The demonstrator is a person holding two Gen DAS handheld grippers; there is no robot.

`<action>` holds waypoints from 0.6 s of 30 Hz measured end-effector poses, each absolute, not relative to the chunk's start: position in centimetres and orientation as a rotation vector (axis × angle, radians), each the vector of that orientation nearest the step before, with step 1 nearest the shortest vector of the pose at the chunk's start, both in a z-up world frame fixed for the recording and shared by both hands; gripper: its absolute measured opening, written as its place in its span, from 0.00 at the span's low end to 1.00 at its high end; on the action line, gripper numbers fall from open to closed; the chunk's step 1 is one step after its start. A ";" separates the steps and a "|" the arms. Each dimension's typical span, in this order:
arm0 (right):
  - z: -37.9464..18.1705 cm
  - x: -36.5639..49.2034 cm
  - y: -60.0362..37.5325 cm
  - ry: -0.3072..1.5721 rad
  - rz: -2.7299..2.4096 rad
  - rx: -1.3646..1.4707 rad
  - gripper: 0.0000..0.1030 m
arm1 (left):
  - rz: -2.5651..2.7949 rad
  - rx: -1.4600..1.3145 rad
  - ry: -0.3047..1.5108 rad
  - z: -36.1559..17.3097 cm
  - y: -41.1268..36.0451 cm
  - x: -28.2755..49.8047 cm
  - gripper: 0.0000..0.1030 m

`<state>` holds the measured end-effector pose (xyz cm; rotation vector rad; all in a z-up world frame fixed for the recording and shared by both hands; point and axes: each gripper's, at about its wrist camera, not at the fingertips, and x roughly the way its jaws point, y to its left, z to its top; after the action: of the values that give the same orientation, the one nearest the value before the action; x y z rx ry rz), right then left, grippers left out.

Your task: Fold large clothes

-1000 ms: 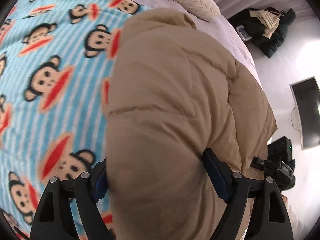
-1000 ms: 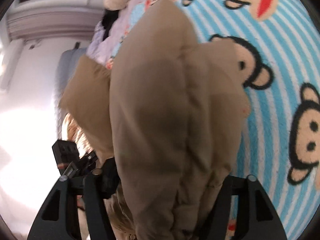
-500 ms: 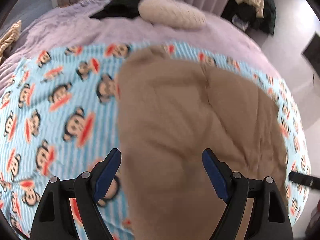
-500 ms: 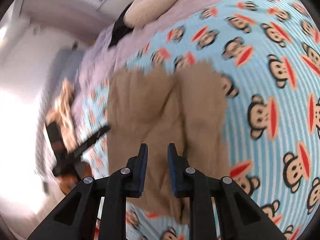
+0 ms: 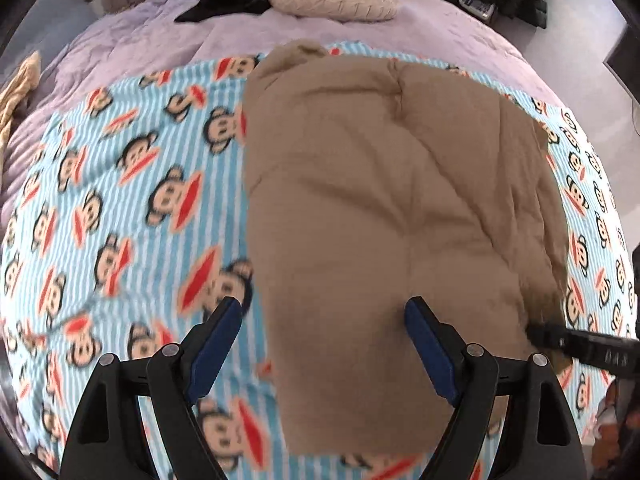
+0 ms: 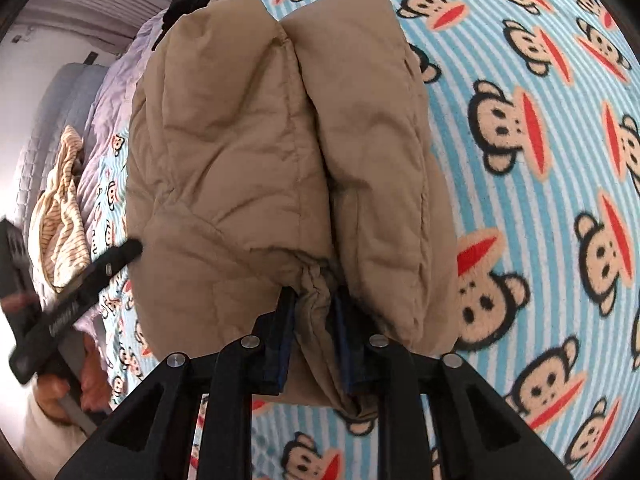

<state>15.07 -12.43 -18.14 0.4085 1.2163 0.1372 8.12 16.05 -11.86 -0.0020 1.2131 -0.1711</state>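
Bed, monkey-print blanket, apparently fleece

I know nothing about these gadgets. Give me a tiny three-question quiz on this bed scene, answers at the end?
1. True or false: the right gripper is pinching a gathered bit of the tan puffy jacket.
2. What stands between the left gripper's wide-open jaws: A) a pillow, B) jacket and blanket, C) a phone?
3. What animal is printed on the striped blanket?

Key: 1 true. 2 B. 3 monkey.
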 end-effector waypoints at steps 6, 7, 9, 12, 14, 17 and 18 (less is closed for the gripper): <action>-17.0 12.4 -12.8 1.237 0.101 0.463 0.22 | -0.137 -0.019 1.272 -11.4 17.3 5.1 0.82; -16.8 12.2 -12.8 1.239 0.097 0.464 0.22 | -0.135 -0.021 1.277 -11.3 17.5 4.6 0.82; -16.4 11.5 -12.7 1.243 0.085 0.460 0.22 | -0.137 -0.023 1.282 -11.1 17.6 4.0 0.82; -15.3 11.1 -12.8 1.223 0.080 0.450 0.22 | -0.134 -0.024 1.284 -10.9 17.8 3.6 0.82; -14.1 11.6 -12.7 1.190 0.079 0.437 0.22 | -0.129 -0.037 1.286 -11.0 18.0 3.7 0.82; -11.6 13.9 -12.5 1.103 0.089 0.433 0.22 | -0.118 -0.043 1.281 -11.0 18.2 4.0 0.82; -10.8 15.1 -12.2 1.070 0.099 0.431 0.22 | -0.114 -0.044 1.279 -10.9 18.3 4.1 0.82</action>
<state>15.05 -12.24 -10.76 0.4306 1.0701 0.0993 4.12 18.31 -10.94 -0.0438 1.2790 -0.1140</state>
